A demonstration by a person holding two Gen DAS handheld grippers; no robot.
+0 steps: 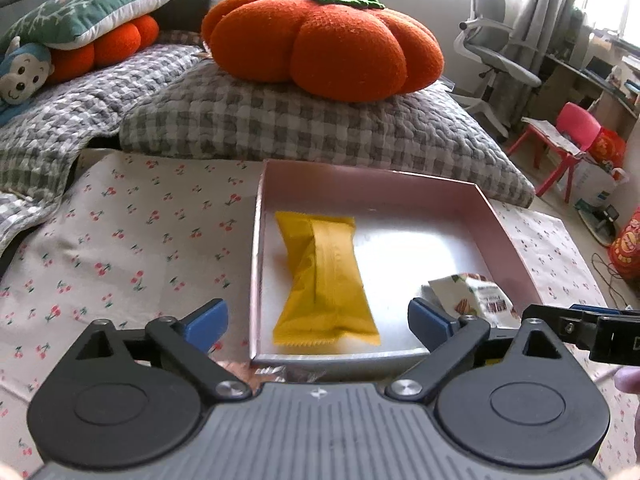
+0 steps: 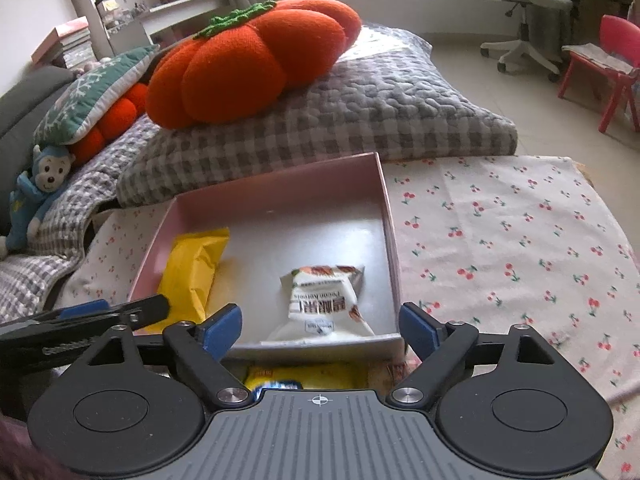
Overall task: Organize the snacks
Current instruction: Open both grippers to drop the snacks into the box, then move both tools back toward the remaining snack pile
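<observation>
Both tongs stand apart and empty: the left gripper [image 1: 318, 322] over the pink box's [image 1: 504, 232] near wall above the yellow packet [image 1: 326, 280], the right gripper [image 2: 320, 326] above the white packet [image 2: 322, 300]. Both packets lie flat inside the box. More snacks [image 2: 280, 378] peek out just before its near wall; lift clear of that wall before reaching for them.

2 snack packets [image 1: 326, 280] lie side by side in the box [image 1: 500, 220].

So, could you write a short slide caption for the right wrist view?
Open right hand-held gripper above a pink box holding a yellow snack packet and a white nut packet.
</observation>
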